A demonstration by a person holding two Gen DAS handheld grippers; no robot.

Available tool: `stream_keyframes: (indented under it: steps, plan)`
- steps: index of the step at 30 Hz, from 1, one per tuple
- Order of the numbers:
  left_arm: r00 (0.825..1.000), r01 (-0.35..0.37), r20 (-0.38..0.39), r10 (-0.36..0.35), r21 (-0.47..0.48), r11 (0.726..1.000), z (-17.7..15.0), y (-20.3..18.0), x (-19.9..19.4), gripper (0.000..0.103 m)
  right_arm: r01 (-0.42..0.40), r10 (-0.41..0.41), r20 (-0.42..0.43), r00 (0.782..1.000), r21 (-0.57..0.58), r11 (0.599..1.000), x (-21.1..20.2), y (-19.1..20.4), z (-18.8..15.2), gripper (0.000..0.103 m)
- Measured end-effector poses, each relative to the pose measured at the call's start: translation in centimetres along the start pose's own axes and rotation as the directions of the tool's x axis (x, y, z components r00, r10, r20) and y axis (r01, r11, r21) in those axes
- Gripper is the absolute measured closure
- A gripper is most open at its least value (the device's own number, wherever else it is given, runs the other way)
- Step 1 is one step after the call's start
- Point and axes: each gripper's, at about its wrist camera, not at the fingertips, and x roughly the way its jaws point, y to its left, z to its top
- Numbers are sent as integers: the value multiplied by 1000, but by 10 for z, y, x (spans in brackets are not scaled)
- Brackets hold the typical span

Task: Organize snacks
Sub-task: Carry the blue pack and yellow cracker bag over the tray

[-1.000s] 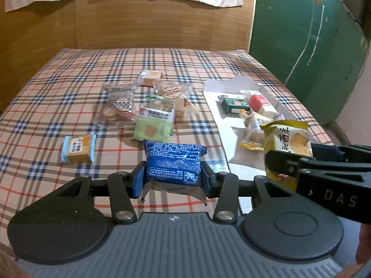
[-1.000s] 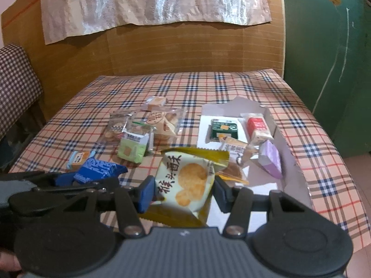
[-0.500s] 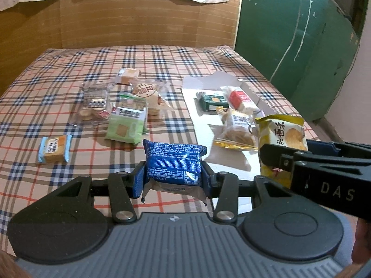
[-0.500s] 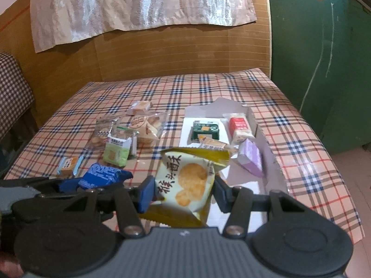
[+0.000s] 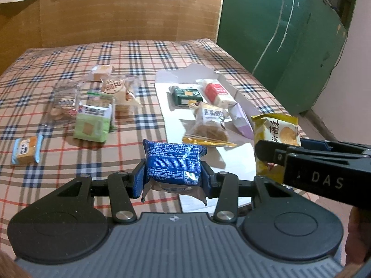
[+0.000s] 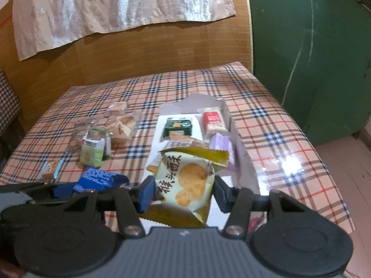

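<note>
Nearest the left wrist camera, the left tongs (image 5: 172, 177) pinch a blue snack packet (image 5: 173, 164) between their blue pads, holding it above the plaid bench (image 5: 143, 55) near its front edge. Just to the right, the right tongs (image 6: 183, 192) clamp a yellow biscuit packet (image 6: 187, 185) printed with round crackers, held over the near end of a white cardboard tray (image 5: 171, 120) that lies flat on the bench. Beyond the yellow packet, inside the tray, a clear-wrapped brown pastry (image 5: 209, 122) lies on a yellow wrapper, with a purple packet (image 5: 241, 120) just beside it on the right. Farther back in the tray sit a dark green packet (image 5: 186, 95) and a red-and-white packet (image 5: 218, 92), side by side. On the bare bench left of the tray, a small light-blue packet (image 5: 26, 147) lies alone near the left edge. Behind it stands a light green packet (image 5: 94, 122), touching a clear bag of small cookies (image 5: 63, 103) and a clear bag with a round label (image 5: 121, 92). Farthest back lies a small tan packet (image 5: 102, 73). A brown wall panel (image 6: 139, 48) and a green door (image 6: 313, 58) rise behind the bench.
</note>
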Motion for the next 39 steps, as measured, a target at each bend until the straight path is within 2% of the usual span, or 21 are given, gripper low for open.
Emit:
stream_keyframes:
  steps: [15,39]
  plan:
    - [998,48,-32,-47,21,999,3,-24,13,51,28,-28,-5,1000,11,1000,4,-24,2,50]
    - [996,71,-51,-68,65,995,6,-44,26,51,41,-41,-34,999,7,999,20,-40,5,50]
